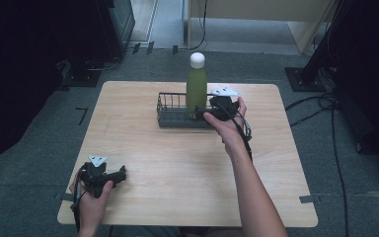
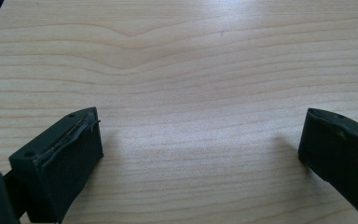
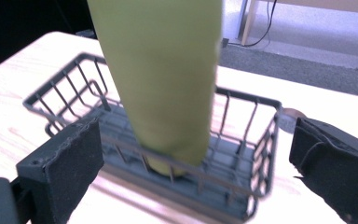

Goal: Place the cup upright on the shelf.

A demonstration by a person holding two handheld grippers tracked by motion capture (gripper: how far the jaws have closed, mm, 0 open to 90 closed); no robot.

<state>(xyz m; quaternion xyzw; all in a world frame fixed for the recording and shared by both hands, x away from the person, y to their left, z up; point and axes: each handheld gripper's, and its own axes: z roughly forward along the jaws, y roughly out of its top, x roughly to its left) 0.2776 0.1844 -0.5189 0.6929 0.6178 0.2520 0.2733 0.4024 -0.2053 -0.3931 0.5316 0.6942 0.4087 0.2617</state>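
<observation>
A green bottle [image 1: 196, 86] with a white cap stands upright inside a dark wire basket [image 1: 170, 111] at the back middle of the wooden table [image 1: 177, 163]. My right gripper [image 1: 205, 112] sits just to the bottle's right, at the basket's right end. In the right gripper view the bottle [image 3: 163, 84] rises out of the basket [image 3: 261, 135] just beyond the right gripper [image 3: 198, 130]. Its jaws stand wide apart and touch nothing. My left gripper [image 1: 122, 175] rests near the table's front left corner. The left gripper [image 2: 200, 121] is open over bare wood.
Around the table is grey carpet. Dark equipment stands [image 1: 79, 74] are on the floor at the back left, cables [image 1: 325, 103] trail at the right, and pale wooden furniture [image 1: 306, 29] stands behind.
</observation>
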